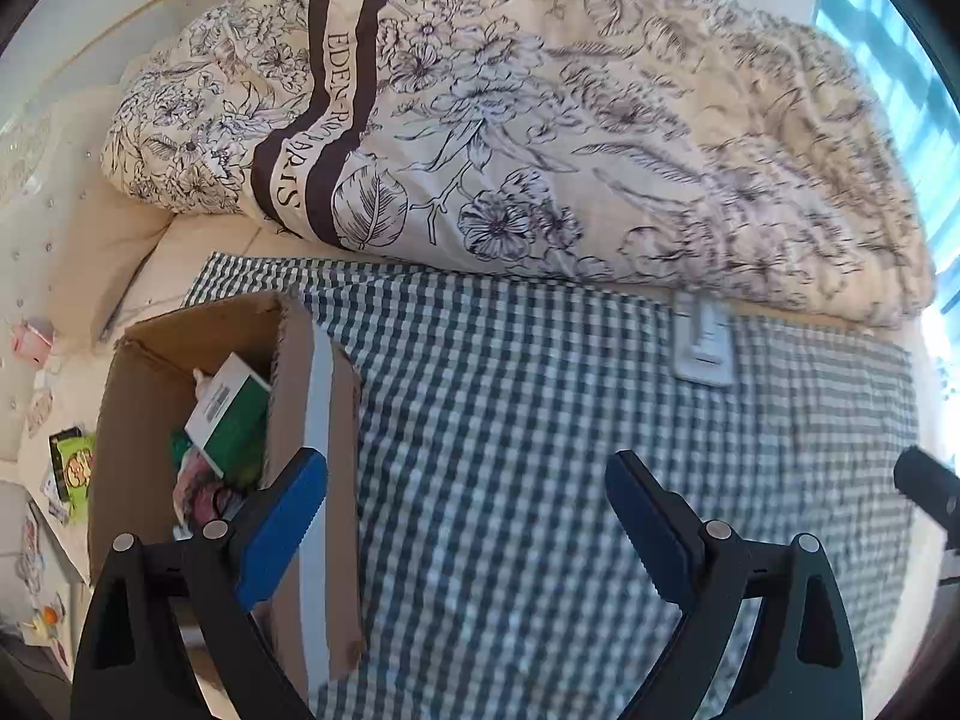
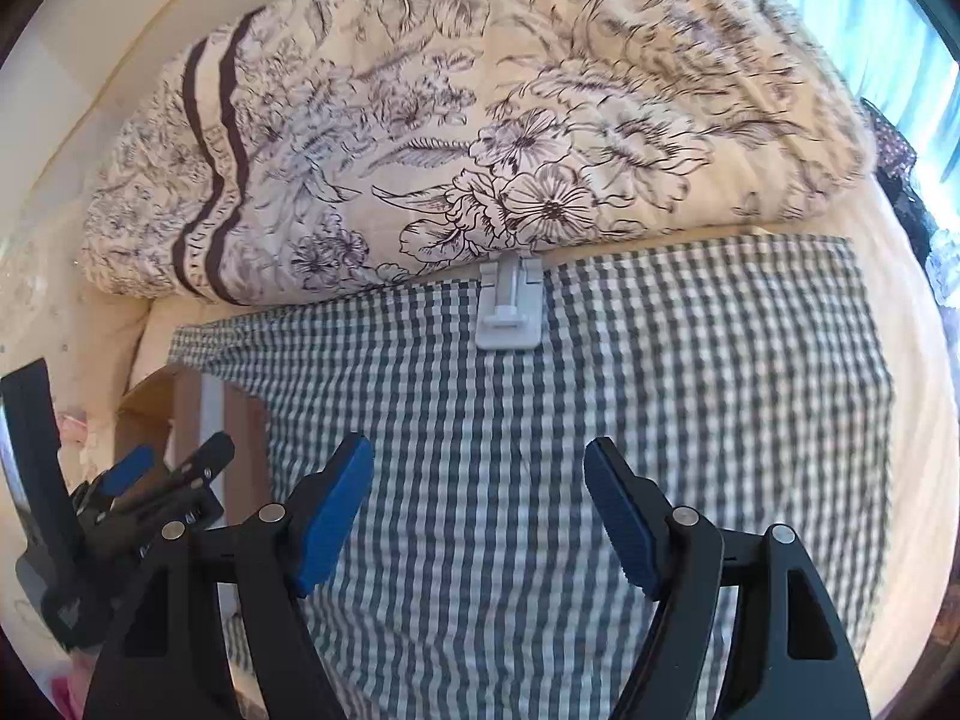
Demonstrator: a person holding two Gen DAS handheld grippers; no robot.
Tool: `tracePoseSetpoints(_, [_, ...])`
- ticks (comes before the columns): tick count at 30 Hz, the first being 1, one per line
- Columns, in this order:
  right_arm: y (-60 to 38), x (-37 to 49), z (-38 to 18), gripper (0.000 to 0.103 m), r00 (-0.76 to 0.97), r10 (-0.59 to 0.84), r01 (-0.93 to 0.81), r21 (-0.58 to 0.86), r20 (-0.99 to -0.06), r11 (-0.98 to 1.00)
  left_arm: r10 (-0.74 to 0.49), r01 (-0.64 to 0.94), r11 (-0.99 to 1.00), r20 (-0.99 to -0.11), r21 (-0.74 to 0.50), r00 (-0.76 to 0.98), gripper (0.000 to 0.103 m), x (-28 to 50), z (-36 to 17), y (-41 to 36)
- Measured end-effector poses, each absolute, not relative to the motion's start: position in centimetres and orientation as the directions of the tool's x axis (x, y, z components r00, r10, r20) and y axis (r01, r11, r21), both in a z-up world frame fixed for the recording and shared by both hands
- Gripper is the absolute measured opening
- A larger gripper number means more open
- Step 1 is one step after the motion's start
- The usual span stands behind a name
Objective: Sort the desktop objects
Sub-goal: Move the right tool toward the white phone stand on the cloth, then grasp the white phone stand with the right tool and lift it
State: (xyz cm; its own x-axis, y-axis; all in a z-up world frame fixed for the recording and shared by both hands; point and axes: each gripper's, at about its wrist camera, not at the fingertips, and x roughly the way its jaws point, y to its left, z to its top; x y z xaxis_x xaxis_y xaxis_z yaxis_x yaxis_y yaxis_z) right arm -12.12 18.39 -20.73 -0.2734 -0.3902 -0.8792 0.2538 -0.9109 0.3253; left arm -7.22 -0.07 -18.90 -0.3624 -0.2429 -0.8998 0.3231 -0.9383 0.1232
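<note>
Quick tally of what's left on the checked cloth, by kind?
White plastic clip: 1
Cardboard box, already holding items: 1
Loose items on the checked cloth: 0
Total: 2

bed (image 1: 198, 252): cream | floral duvet (image 1: 540, 120) rolled | window (image 1: 900, 60), perhaps, bright at right

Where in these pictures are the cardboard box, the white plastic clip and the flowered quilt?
cardboard box (image 1: 150, 372): left wrist view, inner side wall.
white plastic clip (image 2: 509, 306): right wrist view, middle of clip.
flowered quilt (image 2: 540, 138): right wrist view, printed top surface.
</note>
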Motion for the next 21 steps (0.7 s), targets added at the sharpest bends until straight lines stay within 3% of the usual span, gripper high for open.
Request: tracePoseSetpoints(21, [9.3, -25.2, -37.8, 0.073, -0.113, -0.266, 0.239, 0.233, -0.958, -0.943, -0.25, 0.337, -0.927, -0.941, 0.164, -0.23, 0.096, -17.3, -31.0, -3.6])
